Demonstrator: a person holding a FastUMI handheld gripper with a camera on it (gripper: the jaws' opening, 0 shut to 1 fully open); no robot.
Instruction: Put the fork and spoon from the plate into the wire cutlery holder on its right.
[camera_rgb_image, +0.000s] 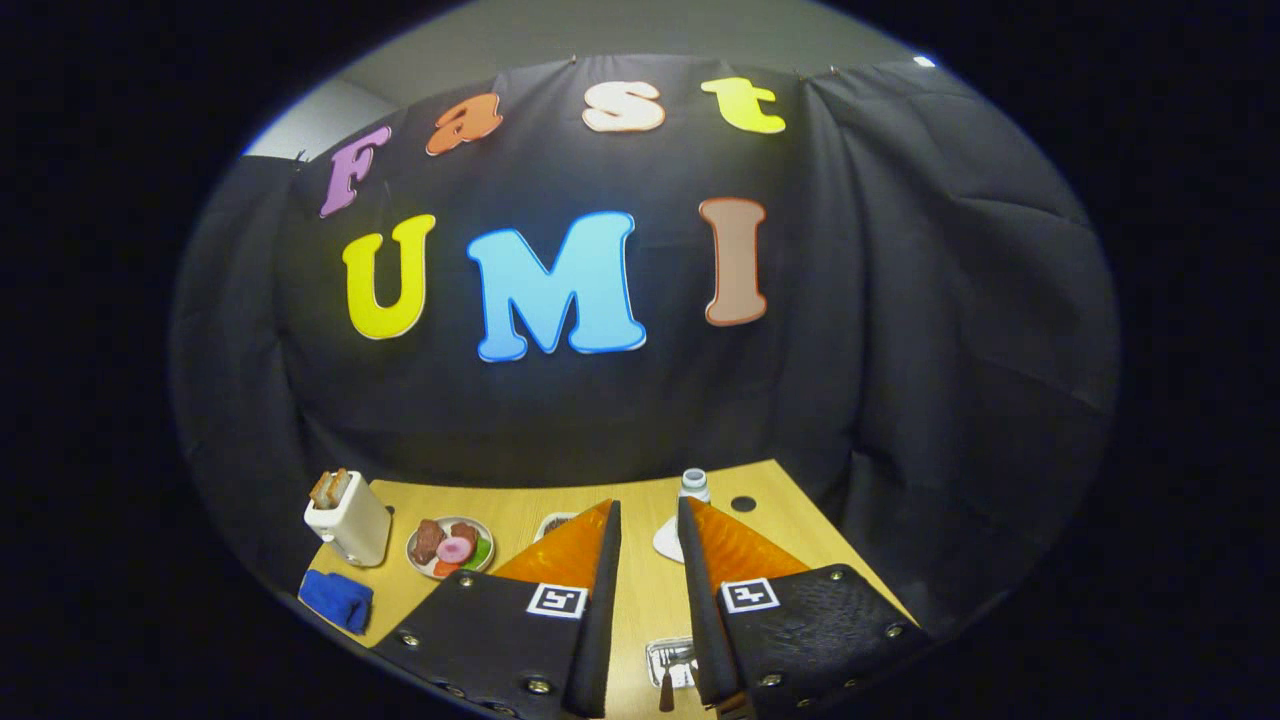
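Wooden worktop (640, 600): the hand-held gripper (648, 520) hangs high, fingers parted and empty; cutlery on a small tray (668, 662) at bottom centre; holder unidentifiable, stage unsettled.

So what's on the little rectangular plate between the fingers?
The plate lies on the table between the open gripper's fingers. A brown-handled utensil lies on it, perhaps the fork; a finger covers its right edge, so the spoon can't be confirmed.
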